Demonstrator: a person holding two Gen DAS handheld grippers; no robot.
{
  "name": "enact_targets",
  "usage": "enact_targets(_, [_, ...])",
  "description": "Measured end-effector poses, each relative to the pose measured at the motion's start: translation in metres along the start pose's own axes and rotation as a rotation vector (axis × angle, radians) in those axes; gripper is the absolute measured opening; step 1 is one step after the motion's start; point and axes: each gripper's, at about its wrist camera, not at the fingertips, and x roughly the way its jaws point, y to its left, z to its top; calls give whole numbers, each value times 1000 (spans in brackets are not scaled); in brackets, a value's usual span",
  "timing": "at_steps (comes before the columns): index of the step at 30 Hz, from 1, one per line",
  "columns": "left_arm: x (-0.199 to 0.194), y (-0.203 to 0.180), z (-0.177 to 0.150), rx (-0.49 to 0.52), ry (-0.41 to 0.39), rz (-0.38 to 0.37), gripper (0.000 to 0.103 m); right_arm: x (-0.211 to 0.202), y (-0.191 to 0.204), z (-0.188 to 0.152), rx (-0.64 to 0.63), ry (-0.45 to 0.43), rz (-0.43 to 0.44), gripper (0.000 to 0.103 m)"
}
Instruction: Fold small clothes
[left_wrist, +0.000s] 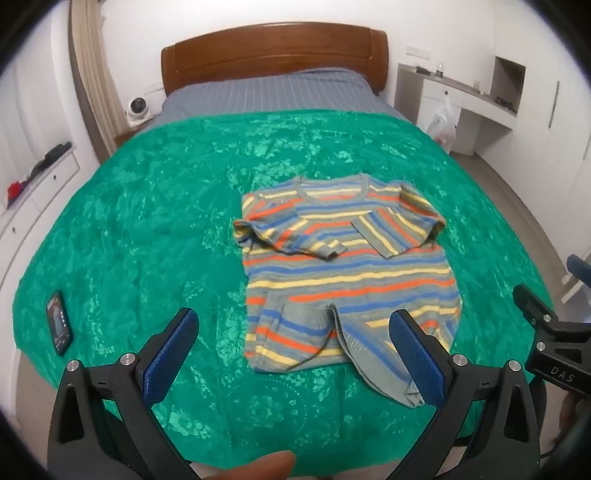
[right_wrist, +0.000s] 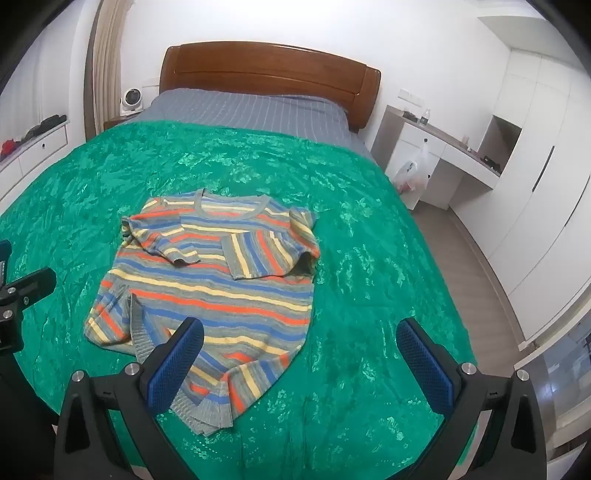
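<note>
— Where's the sweater (left_wrist: 347, 266) from where they're standing?

— Flat on the green bedspread (left_wrist: 147, 206), collar toward the headboard (left_wrist: 273, 51), hem toward the person. So its long axis runs straight away from them, up the bed. Both sleeves are already folded in across the chest.

— And the claws?

— Both spread wide, nothing between the pads, both tipped down at the bed. The left claw (left_wrist: 295, 350) hangs over the near hem, a little to the left of it; its right pad sits over the flipped-up corner of the hem. The right claw (right_wrist: 299, 358) is off the other side: its left pad is over the hem's near right corner, its right pad over bare bedspread.

— So which one's closer?

— Hard to call. Each has a hem corner just ahead of it, one apiece. I'd guess the next fold is hem up to collar, along that long axis, and both would have to pinch and carry together.

— Anything in the way?

— Only a phone (left_wrist: 58, 323), well off to the left.
</note>
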Motion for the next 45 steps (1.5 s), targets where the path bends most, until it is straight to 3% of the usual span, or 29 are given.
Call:
enact_targets(13, [7,-3,2,12,55,23,103,1,7,-4,-15,13,-1,103])
enact_targets(17, [3,-3,3,30,41,62,103,1,7,-4,-14,11,0,103])
enact_targets(45, [-1,0,-3,30,45,59,103,-6,8,-1,-26,3,-35,103])
